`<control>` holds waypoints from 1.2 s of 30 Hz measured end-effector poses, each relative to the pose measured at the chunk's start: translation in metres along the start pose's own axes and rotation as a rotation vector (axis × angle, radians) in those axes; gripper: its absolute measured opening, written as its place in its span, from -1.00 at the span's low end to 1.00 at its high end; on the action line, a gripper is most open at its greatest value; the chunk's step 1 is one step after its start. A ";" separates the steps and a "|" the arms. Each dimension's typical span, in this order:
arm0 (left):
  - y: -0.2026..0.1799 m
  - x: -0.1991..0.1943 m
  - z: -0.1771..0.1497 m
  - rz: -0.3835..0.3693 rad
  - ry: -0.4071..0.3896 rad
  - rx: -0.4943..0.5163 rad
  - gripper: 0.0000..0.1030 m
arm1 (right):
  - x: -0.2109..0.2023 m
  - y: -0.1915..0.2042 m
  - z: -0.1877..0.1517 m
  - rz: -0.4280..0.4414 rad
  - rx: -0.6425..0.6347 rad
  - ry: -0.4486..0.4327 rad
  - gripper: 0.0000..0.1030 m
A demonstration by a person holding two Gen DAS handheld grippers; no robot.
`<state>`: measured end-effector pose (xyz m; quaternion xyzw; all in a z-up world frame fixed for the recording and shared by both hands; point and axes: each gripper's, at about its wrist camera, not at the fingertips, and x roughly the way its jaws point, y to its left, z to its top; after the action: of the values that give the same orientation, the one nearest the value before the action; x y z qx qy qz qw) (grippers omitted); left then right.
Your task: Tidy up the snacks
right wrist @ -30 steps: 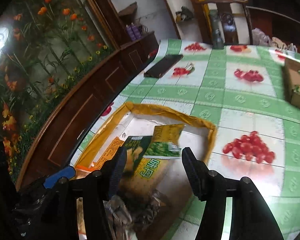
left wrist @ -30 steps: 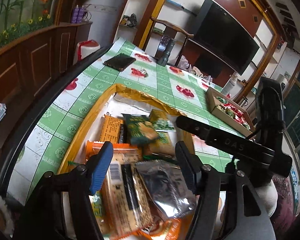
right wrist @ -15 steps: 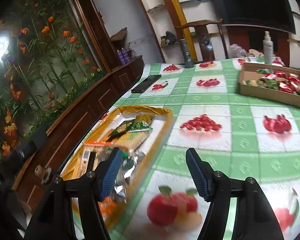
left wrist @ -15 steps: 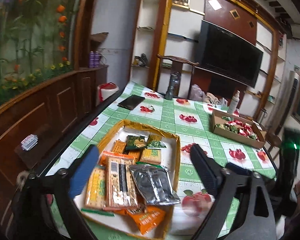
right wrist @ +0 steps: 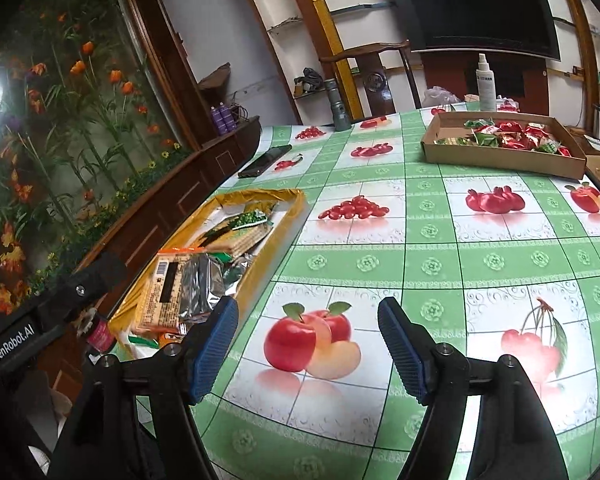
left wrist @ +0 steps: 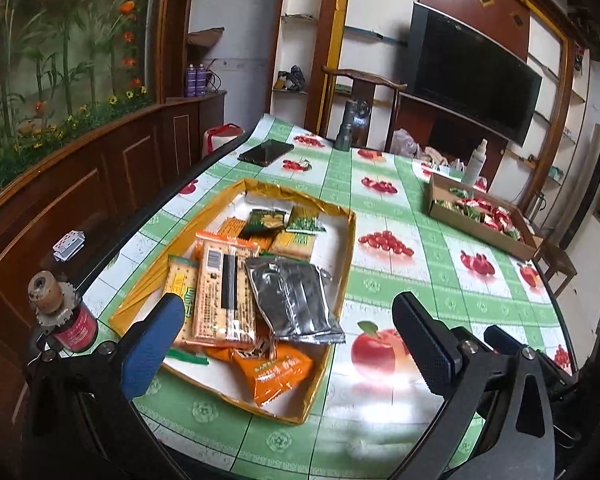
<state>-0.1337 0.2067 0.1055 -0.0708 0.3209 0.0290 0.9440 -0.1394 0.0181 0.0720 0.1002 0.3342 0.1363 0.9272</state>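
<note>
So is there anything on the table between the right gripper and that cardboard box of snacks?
Nothing visible. The right gripper hangs open and empty over bare tablecloth, and the stretch up to the cardboard box is clear. The yellow tray lies off to the left.

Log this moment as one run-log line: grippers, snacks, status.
left gripper: open, empty, jaws just opening | right gripper: open, empty, jaws just opening | snack packets: in yellow tray | cardboard box: untouched
</note>
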 end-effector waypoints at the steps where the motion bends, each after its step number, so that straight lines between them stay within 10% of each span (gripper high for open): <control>1: -0.001 0.000 -0.001 0.004 0.002 0.005 1.00 | 0.000 0.000 -0.001 -0.002 0.000 0.002 0.45; 36: 0.006 0.022 -0.017 -0.024 0.094 0.013 1.00 | 0.031 0.024 -0.020 -0.034 -0.062 0.097 0.49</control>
<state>-0.1269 0.2097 0.0776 -0.0696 0.3644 0.0121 0.9286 -0.1336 0.0522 0.0450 0.0591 0.3760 0.1355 0.9147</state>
